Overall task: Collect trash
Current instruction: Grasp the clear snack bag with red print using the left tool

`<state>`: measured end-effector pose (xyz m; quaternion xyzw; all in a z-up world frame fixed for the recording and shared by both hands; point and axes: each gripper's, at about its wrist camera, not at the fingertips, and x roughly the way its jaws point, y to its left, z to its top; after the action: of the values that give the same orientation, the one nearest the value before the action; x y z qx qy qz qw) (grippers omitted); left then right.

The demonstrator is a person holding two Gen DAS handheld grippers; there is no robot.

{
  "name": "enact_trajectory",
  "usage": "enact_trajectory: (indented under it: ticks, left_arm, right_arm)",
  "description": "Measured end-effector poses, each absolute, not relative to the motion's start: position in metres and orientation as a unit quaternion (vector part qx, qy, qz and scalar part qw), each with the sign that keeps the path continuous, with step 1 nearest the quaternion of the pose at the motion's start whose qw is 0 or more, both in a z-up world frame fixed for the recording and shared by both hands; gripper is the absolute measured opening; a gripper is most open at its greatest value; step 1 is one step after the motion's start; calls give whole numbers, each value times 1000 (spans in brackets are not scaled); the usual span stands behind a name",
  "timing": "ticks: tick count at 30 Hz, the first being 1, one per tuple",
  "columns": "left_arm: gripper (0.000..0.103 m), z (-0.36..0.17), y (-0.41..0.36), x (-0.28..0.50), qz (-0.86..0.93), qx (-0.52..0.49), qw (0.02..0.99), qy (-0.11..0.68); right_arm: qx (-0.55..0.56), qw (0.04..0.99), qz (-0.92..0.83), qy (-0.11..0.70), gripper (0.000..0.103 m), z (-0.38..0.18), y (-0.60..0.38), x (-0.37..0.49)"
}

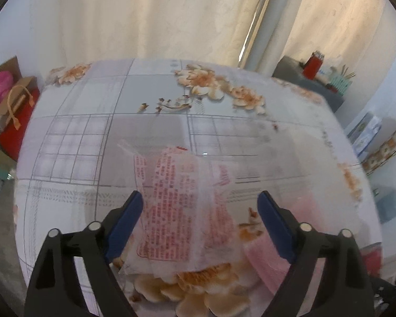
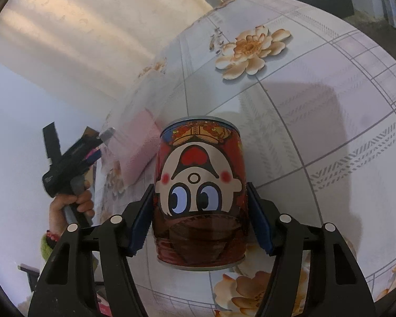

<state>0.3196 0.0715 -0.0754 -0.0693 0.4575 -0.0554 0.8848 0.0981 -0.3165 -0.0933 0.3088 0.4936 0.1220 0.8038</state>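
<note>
Table (image 1: 150,132) wearing a glossy cloth, pale grey checks and peach flowers printed across it. Lying on it: a crumpled translucent wrapper (image 1: 177,206) with red print, and just beside it a folded pink cloth (image 2: 138,145). Red can with cartoon face (image 2: 200,192): resting on the cloth or lifted, not telling.
</note>
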Motion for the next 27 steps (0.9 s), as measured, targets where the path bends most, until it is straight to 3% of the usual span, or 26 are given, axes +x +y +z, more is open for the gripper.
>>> enact_trajectory:
  ticks: [6,8,25,27]
  left_arm:
    - [58,-88,72,326,-48,-57,880,469]
    - [57,-90,73,325,-51,-64,881,467]
    - [14,-83,98,294,-65,-84,886,452]
    - [14,-81,101,285,-68,-90,887,448]
  right_arm:
    - [309,804,122,494,62,-92,-319,99]
    - [311,803,123,493,62,-92,-320,99]
    - [311,803,116,494,62,-90,-322,93]
    - [312,803,115,494,62,-89,-322,93]
